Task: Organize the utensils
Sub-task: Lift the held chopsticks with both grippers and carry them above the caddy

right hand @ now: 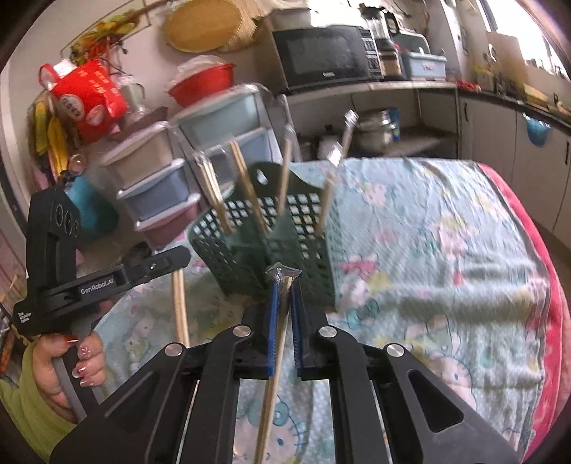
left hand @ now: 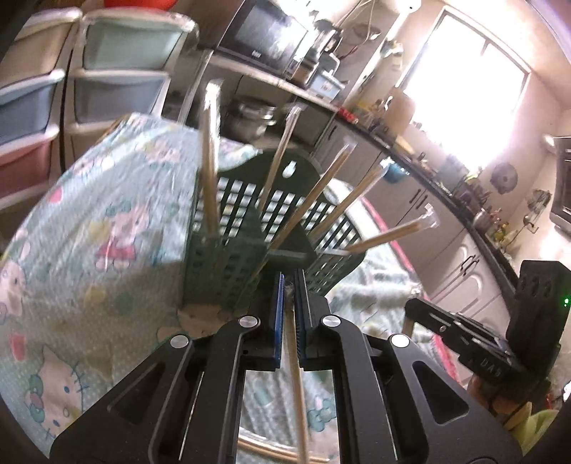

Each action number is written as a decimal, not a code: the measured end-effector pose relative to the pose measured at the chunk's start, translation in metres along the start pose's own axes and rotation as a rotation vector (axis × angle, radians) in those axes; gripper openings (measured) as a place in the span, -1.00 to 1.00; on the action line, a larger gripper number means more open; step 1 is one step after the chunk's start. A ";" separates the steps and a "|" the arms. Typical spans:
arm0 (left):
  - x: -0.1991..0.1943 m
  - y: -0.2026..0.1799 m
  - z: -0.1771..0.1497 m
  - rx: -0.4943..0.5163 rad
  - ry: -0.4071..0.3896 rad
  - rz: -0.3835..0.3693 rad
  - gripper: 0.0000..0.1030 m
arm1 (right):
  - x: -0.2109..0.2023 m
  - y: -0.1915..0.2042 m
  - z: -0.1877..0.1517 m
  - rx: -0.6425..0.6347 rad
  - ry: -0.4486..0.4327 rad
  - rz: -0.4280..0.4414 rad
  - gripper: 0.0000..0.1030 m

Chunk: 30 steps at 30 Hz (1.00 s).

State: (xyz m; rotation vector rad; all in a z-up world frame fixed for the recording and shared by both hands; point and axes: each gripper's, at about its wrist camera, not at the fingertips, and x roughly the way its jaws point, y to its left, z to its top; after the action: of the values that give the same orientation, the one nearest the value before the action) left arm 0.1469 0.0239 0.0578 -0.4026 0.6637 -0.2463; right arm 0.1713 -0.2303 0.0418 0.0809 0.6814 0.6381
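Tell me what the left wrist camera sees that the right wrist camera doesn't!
Only the left wrist view shows the big bright window. Only the right wrist view shows the red bag, the red bowl and the person's hand on the other gripper. Both show the green basket with wrapped chopsticks standing in it, the microwave, and each gripper's fingers shut on a chopstick.

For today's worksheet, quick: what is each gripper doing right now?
Left gripper: closed on a wrapped chopstick.
Right gripper: closed on another wrapped chopstick, near the green basket.
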 end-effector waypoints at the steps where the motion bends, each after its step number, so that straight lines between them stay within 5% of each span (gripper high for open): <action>1: -0.002 -0.002 0.003 0.003 -0.009 -0.005 -0.94 | -0.002 0.004 0.003 -0.010 -0.009 0.004 -0.86; 30: -0.038 -0.052 0.048 0.146 -0.153 -0.046 -0.94 | -0.041 0.032 0.039 -0.084 -0.166 0.019 -0.88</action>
State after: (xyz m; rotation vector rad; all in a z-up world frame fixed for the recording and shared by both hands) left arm 0.1437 0.0040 0.1357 -0.2935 0.4829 -0.3030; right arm 0.1537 -0.2228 0.1045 0.0614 0.4939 0.6699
